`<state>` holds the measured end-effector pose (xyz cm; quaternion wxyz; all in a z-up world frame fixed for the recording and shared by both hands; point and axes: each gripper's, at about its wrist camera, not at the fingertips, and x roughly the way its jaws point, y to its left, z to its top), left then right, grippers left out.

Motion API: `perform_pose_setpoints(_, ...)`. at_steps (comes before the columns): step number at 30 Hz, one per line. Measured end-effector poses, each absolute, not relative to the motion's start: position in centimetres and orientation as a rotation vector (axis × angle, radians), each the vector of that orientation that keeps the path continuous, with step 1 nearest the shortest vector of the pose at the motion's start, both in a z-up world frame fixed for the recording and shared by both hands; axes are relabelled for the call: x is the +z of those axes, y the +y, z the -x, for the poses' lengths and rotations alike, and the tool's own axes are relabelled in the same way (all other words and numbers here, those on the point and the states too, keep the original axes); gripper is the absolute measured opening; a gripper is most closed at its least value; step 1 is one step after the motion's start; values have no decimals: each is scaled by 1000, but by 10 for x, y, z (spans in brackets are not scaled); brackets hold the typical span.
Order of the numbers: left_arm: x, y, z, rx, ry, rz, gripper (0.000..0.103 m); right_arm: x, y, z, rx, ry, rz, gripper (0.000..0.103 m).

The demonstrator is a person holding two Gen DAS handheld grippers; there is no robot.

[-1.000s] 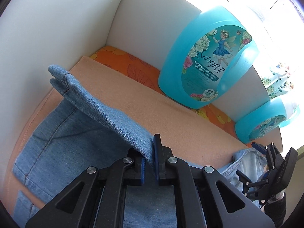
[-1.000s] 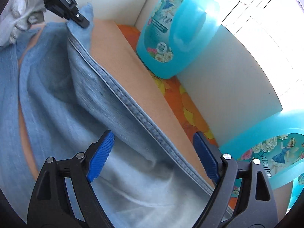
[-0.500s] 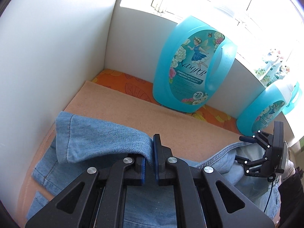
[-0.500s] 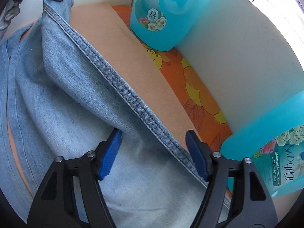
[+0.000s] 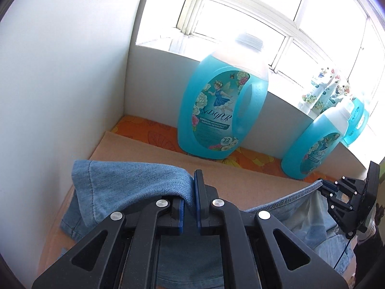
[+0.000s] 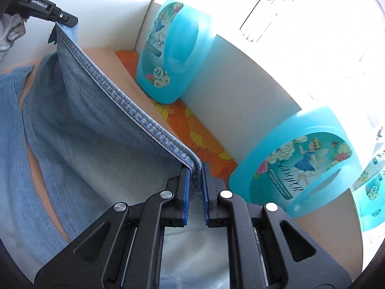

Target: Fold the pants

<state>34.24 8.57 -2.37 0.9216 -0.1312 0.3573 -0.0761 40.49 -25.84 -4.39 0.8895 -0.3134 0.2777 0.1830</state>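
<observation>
Both tongs pinch the blue jeans (image 6: 96, 110): the left gripper (image 5: 190, 192) holds one end low in the middle of its view, and the right gripper (image 6: 196, 180), whose jaws have just been closing, bites the stitched edge. That edge stretches tight toward the upper left. Underneath lies a tan mat (image 5: 168, 159). Blue soap bottles (image 5: 221, 113) stand behind, by the window (image 5: 240, 24).

Ahead of left gripper (image 5: 189, 192): bare tan mat (image 5: 149, 151), passable. Beyond it: large detergent bottle (image 5: 221, 110), smaller bottle (image 5: 315, 144) to the right, white back wall (image 5: 154, 84). Left: side wall (image 5: 60, 84), close.
</observation>
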Motion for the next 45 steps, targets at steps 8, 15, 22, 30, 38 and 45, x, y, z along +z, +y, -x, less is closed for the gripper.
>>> perform_pose_setpoints(8,18,99,-275,-201,637,279,6,5,-254,-293,375,458,640,9)
perform_pose_setpoints(15,7,111,-184,-225,617,307,6,-4,-249,-185,447,469,595,9)
perform_pose_setpoints(22,-51,120,-100,-217,670,390,6,-56,-246,-117,513,608,602,9)
perform_pose_setpoints(30,-109,103,-61,-243,764,446,5,-114,-245,-99,541,849,662,9)
perform_pose_setpoints(38,-119,115,-61,-263,741,564,12,-75,-216,-101,674,873,700,36)
perform_pose_setpoints(45,-117,136,-53,-253,689,679,38,-12,-153,-147,798,730,651,55)
